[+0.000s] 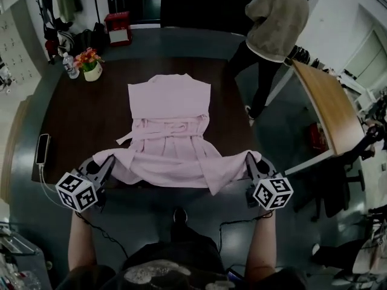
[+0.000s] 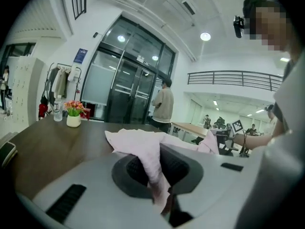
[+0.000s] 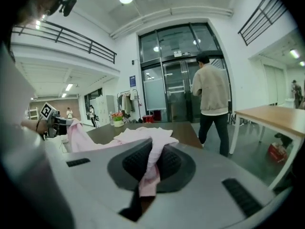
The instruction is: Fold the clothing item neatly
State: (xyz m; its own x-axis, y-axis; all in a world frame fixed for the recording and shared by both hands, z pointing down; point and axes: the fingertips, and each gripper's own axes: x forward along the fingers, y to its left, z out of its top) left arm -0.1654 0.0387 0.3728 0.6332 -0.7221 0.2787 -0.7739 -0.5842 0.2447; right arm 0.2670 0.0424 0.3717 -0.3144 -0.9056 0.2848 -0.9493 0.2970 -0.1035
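Garment (image 1: 169,125) corners are pinched by left hand-held gripper (image 1: 110,161) and right hand-held gripper (image 1: 249,159), near table (image 1: 78,119) edge.

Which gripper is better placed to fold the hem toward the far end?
Neither alone: left gripper and right gripper each clamp a hem corner of the pink garment, so probably both together.

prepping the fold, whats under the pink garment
Dark table shows around the pink garment; left gripper and right gripper hold its near corners up. Anything beneath the flat part is covered.
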